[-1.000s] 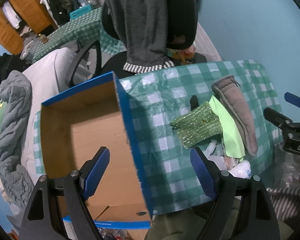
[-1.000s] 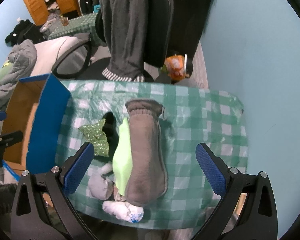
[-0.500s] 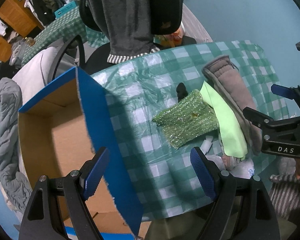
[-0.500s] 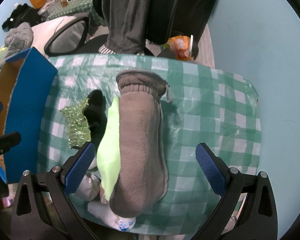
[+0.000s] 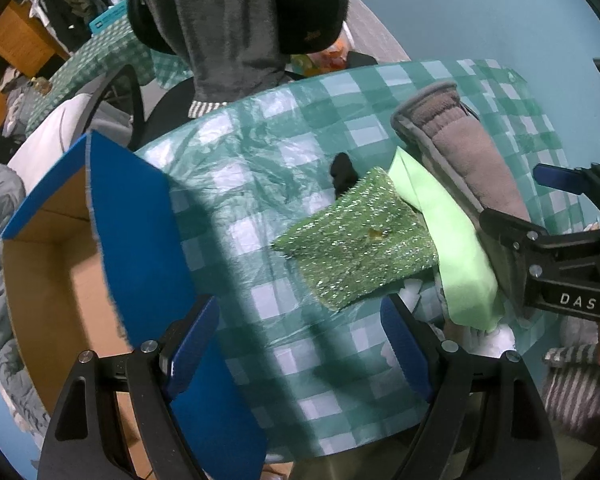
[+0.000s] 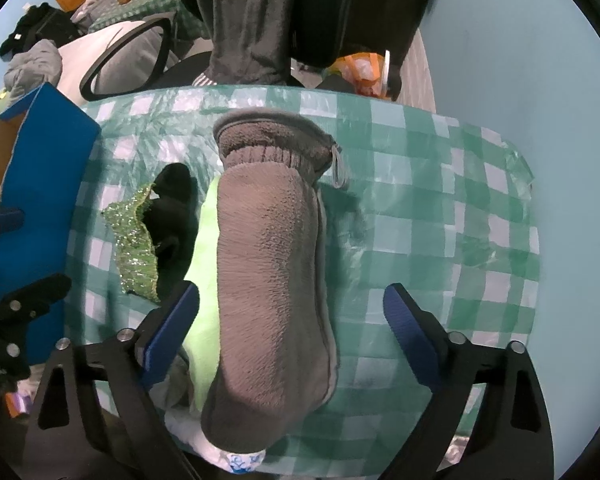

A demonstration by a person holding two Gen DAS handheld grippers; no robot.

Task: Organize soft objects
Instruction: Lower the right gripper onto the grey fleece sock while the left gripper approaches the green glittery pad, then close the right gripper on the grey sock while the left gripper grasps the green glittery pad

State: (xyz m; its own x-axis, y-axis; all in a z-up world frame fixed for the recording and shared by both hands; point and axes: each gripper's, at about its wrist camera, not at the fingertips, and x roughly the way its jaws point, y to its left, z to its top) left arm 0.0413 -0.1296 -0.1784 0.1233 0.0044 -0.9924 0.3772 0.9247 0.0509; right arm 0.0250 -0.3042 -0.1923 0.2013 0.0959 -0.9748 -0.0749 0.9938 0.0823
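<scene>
On the green checked tablecloth lies a pile of soft things. A grey fleece mitt is on top, over a lime green cloth. Beside them lie a sparkly green cloth and a small black item. My right gripper points down over the mitt. Its jaws are closing with the mitt between them, and the pads stand clear of it. My left gripper hangs open over bare tablecloth, between the blue cardboard box and the sparkly cloth.
White soft items poke out at the table's near edge under the mitt. An office chair draped with a grey garment stands behind the table. A light blue wall bounds the right side. A striped sleeve shows at lower right.
Both grippers have sunk closer to the table. The left view has slid from the box's inside toward the sparkly cloth. The right jaws have narrowed a little around the mitt.
</scene>
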